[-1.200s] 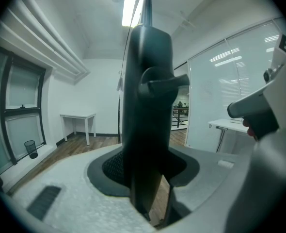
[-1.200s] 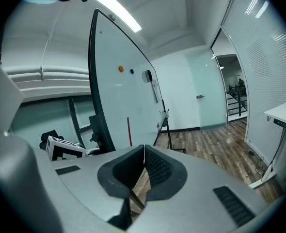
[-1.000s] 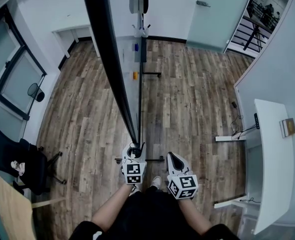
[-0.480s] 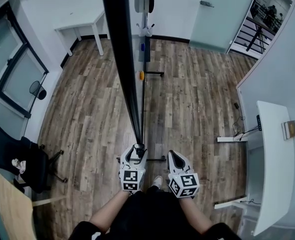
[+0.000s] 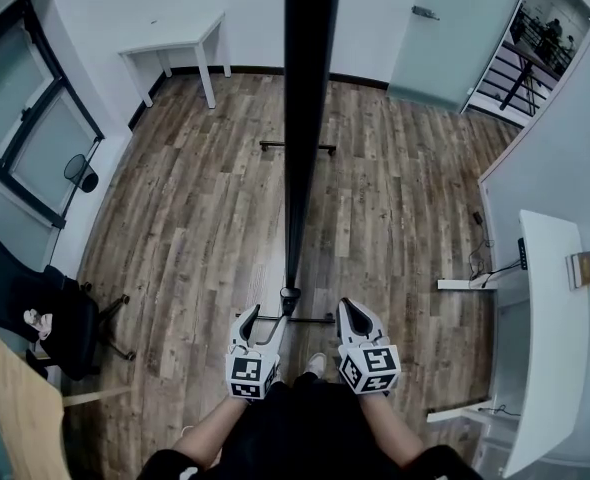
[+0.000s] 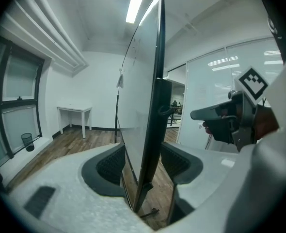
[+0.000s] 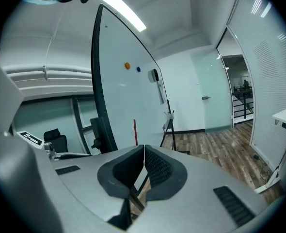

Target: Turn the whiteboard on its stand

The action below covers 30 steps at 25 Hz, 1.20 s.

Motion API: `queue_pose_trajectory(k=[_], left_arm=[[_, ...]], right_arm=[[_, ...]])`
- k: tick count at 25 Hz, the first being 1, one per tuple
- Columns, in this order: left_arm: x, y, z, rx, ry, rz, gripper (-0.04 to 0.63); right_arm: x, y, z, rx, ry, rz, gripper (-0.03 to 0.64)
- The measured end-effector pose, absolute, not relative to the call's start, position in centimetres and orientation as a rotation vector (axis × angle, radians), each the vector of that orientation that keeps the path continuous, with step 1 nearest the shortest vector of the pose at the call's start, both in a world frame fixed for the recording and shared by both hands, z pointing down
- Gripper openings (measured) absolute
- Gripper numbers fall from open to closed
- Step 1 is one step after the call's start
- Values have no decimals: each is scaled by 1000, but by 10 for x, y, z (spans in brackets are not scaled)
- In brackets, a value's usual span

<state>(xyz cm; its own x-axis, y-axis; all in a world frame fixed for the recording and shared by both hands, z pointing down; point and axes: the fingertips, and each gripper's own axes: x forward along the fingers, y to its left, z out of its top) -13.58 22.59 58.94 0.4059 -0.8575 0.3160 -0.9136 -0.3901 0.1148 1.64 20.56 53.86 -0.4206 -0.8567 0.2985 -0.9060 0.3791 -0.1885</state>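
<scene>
Whiteboard (image 5: 305, 118) is edge-on to the person right now. The black frame runs straight away from them across the wood floor (image 5: 395, 198), and its near end sits just ahead of the two hand-held grippers, roughly between them and a bit closer to the left one.

The left hand-held gripper (image 5: 261, 320) has just been opening up and its jaws are spread wide. Looking along it, the board's near edge lines up in the gap between the pads (image 6: 111, 164), but neither pad is pressing on it, so there's no grip. The right hand-held gripper (image 5: 350, 310) is closed up tight, pads together with nothing in them, just right of the board's end. The two are side by side and not touching.

From the right hand-held gripper's side you see the board's white face, with an orange magnet (image 7: 127, 66) and a blue magnet (image 7: 138, 69) up high. The stand's far foot bar (image 5: 297, 147) is well ahead of both, under the board.

A small white desk (image 5: 175, 43) is far ahead and to the left of the left one, a black office chair (image 5: 55, 323) is off to its left, and a long white desk (image 5: 545, 298) is out to the right of the right one.
</scene>
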Motion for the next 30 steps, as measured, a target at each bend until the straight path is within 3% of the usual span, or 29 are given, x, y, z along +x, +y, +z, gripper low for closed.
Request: queue_pose_trajectory(k=[8,11,13,30], left_arm=[[-173,222,543,2370,-1687,128,186],[-178,222,518,2380,-1742,77,117],[-179,223,503,2393,-1766,40,37],[-177,224,498,2372,-1817,0,20]], right_arm=[[8,205,535,1601,-2484,477,14],[7,206,534,1604,-2482,476,14],[6,207,533,1608,-2482,475,14],[-1,216,537,1597,-2485,476,12]])
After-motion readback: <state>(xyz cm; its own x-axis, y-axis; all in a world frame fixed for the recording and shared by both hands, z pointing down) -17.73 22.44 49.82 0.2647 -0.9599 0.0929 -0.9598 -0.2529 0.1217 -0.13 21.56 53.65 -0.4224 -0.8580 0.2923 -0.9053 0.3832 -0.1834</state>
